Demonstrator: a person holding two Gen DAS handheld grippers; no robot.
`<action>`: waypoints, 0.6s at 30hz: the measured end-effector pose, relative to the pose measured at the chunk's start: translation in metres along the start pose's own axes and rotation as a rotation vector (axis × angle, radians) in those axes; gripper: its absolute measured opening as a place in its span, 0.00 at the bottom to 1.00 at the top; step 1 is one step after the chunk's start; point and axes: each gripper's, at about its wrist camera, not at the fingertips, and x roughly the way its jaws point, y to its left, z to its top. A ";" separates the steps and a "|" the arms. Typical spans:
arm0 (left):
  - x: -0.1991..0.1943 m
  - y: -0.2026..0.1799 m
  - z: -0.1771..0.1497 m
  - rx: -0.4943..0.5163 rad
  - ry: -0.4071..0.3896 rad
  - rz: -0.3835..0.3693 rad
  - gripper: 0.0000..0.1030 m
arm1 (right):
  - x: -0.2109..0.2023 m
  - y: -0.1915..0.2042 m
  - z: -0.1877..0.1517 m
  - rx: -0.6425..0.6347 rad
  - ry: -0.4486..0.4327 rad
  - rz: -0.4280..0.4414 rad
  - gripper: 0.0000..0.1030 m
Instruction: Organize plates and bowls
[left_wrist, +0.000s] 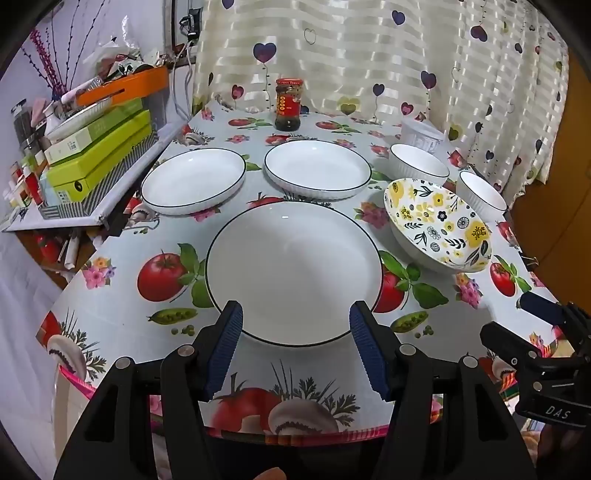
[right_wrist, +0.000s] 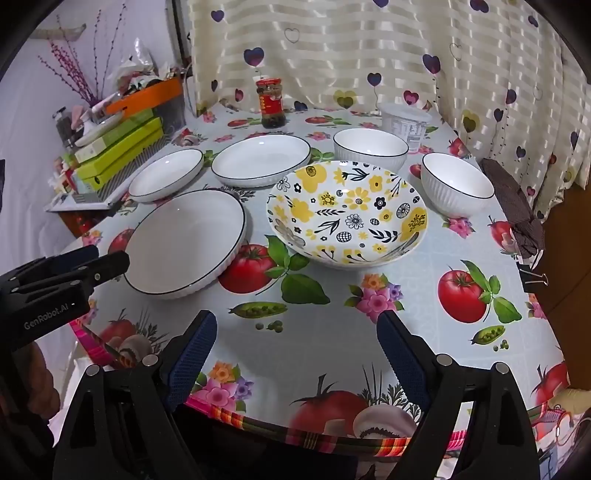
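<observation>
Three white plates with dark rims lie on the table: a near one (left_wrist: 293, 271) (right_wrist: 186, 242), a far left one (left_wrist: 194, 180) (right_wrist: 166, 180) and a far middle one (left_wrist: 317, 169) (right_wrist: 261, 159). A yellow-flowered bowl (left_wrist: 437, 225) (right_wrist: 347, 212) sits to the right, with two white ribbed bowls (left_wrist: 419, 166) (left_wrist: 482, 195) (right_wrist: 370, 146) (right_wrist: 457, 184) behind it. My left gripper (left_wrist: 295, 325) is open, its fingers either side of the near plate's front edge, apart from it. My right gripper (right_wrist: 297, 343) is open and empty, in front of the flowered bowl.
A sauce jar (left_wrist: 289, 105) (right_wrist: 271, 103) and a white plastic tub (left_wrist: 421, 134) (right_wrist: 406, 123) stand at the back by the curtain. A cluttered shelf of green boxes (left_wrist: 96, 158) borders the left. The table's front edge (right_wrist: 332, 435) lies just under my grippers. A brown cloth (right_wrist: 513, 203) lies at the right.
</observation>
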 end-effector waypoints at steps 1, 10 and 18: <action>-0.001 -0.001 0.000 0.001 -0.003 0.009 0.59 | 0.000 0.000 0.000 -0.002 -0.001 -0.004 0.87; 0.008 0.001 -0.005 -0.014 0.033 -0.017 0.59 | 0.000 -0.003 0.000 0.013 -0.006 0.009 0.87; 0.006 0.001 -0.004 0.007 0.041 -0.019 0.59 | 0.001 0.002 0.003 0.008 -0.008 0.034 0.87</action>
